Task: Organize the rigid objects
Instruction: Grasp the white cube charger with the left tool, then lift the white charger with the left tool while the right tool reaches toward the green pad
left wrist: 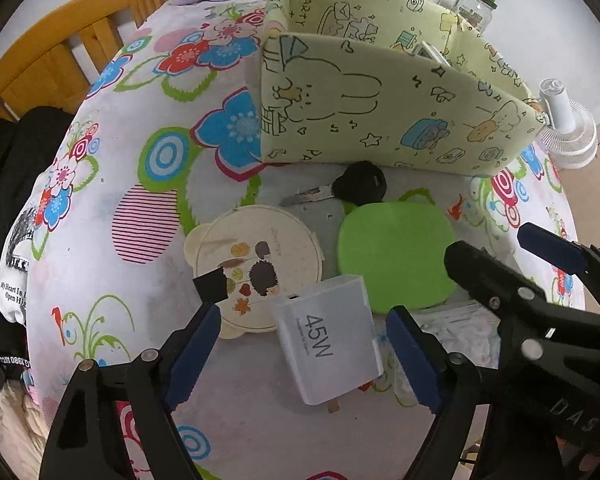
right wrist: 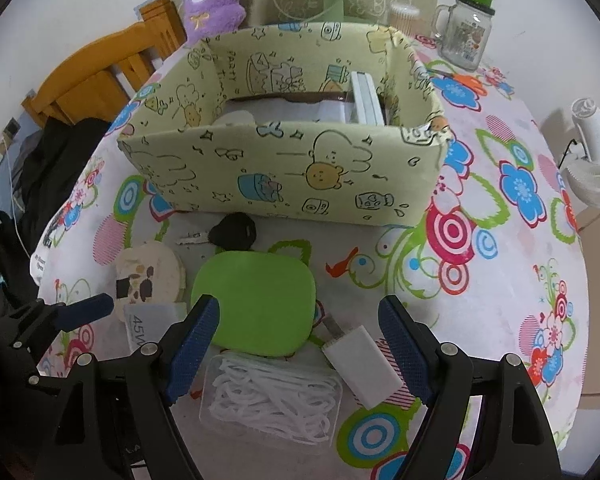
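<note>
We're straddling the 45W charger [left wrist: 329, 340] with the left gripper [left wrist: 304, 356], jaws released either side of it, beside the round lid [left wrist: 256, 268] on the table [left wrist: 100, 216]. The right gripper [right wrist: 298, 354] is hanging unclenched over the white adapter [right wrist: 364, 364] and clear box [right wrist: 272, 400]; we're risking nudging one neighbour if it drops crooked.

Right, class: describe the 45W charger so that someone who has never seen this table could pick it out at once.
Start at the pale green cartoon-print box on the flowered tablecloth. In front of it lie a round cream lid and a flat green square lid. The charger lies nearest, between them: the only grey-white block printed "45W".
</note>
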